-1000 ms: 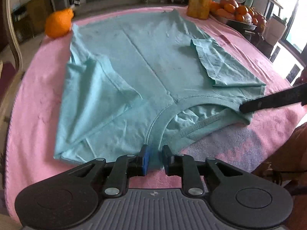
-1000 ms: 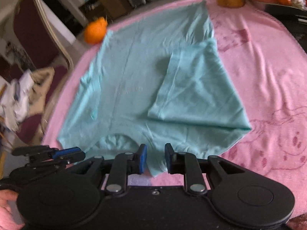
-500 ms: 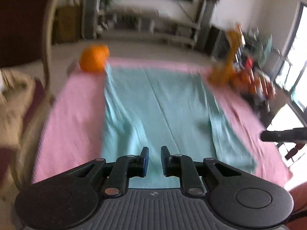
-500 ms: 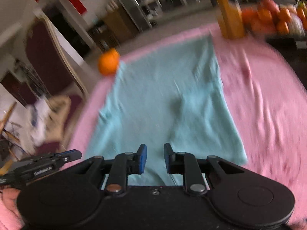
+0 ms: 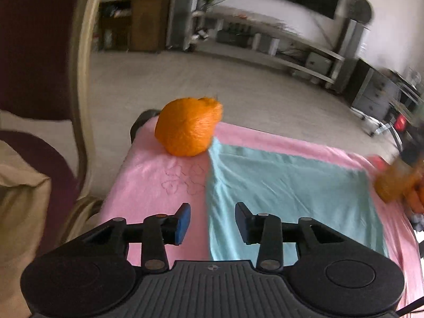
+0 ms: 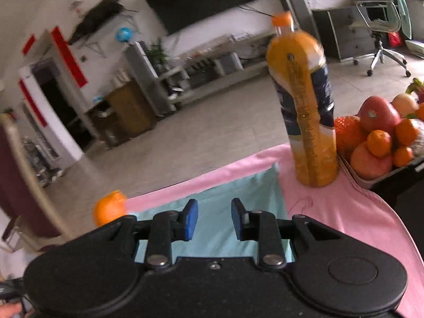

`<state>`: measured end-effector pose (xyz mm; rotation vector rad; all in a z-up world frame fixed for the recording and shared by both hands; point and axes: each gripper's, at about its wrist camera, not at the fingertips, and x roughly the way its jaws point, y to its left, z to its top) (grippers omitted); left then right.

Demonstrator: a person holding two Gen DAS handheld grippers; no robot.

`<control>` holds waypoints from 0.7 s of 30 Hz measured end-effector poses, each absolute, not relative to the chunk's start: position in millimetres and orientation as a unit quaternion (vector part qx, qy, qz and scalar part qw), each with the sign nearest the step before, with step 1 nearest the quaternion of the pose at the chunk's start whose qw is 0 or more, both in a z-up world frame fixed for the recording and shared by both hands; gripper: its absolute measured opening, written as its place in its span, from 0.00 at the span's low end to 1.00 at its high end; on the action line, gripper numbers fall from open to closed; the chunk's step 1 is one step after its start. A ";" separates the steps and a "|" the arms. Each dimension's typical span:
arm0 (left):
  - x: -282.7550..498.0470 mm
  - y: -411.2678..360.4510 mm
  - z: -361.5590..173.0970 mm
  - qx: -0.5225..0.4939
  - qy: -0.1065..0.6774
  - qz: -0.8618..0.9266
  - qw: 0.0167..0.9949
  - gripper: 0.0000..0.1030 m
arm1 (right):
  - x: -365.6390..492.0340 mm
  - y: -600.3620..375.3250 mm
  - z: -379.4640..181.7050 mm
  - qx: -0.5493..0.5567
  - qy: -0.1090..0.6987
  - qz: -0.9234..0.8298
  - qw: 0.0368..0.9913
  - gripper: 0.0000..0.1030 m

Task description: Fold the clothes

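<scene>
A light teal T-shirt (image 5: 286, 185) lies flat on a pink towel (image 5: 159, 185) that covers the table. Its far hem end shows in both views; it also shows in the right wrist view (image 6: 228, 193). My left gripper (image 5: 212, 222) is open and empty, over the shirt's left edge near the far end. My right gripper (image 6: 214, 220) is open and empty, above the shirt near its far right corner. The near part of the shirt is hidden behind the gripper bodies.
An orange (image 5: 188, 127) sits at the shirt's far left corner; it also shows in the right wrist view (image 6: 110, 208). An orange juice bottle (image 6: 304, 100) stands past the far right corner, beside a tray of fruit (image 6: 381, 137). A chair (image 5: 47, 53) stands at the left.
Both grippers have swept forward from the collar end to the far hem end. Their jaws, shut on the cloth a second ago, now stand open and empty.
</scene>
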<state>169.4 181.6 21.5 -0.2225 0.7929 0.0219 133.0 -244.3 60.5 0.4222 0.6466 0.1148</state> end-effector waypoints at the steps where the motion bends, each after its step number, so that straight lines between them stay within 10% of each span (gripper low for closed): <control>1: 183.0 184.9 11.9 -0.118 0.387 0.010 0.914 0.40 | 149.4 -244.3 48.1 0.206 0.317 0.049 0.924 0.35; 21: 304.0 135.8 -58.9 -0.014 0.383 0.015 0.924 0.43 | 273.9 -237.9 -71.2 0.121 0.337 -0.062 0.932 0.35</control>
